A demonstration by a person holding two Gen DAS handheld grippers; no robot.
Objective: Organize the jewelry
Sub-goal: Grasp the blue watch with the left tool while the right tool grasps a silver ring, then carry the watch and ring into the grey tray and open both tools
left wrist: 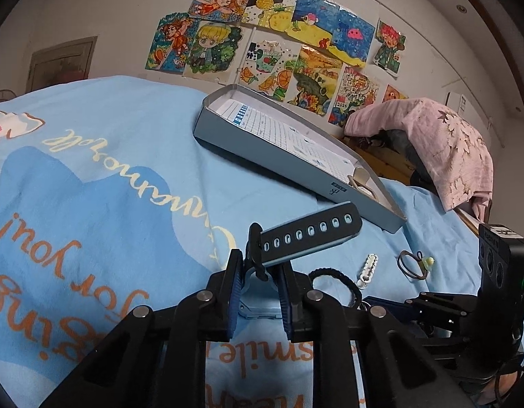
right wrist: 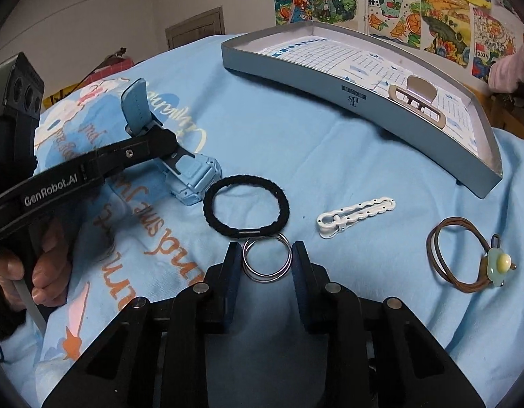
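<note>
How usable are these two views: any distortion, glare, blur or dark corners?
Left wrist view: strong fisheye bend, dark corners, the tray bowed, the watch between the left gripper pads sharp. Right wrist view: same bend and corner vignette, soft even light, small glints on the silver rings, no motion blur; right gripper pads crisp.

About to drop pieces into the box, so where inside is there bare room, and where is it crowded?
Inside the box, the whole gridded floor left of the beige hair claw is bare. The crowded part is the bedsheet in front: watch, black hair tie, metal rings, white clip and brown hair tie lie close together.
</note>
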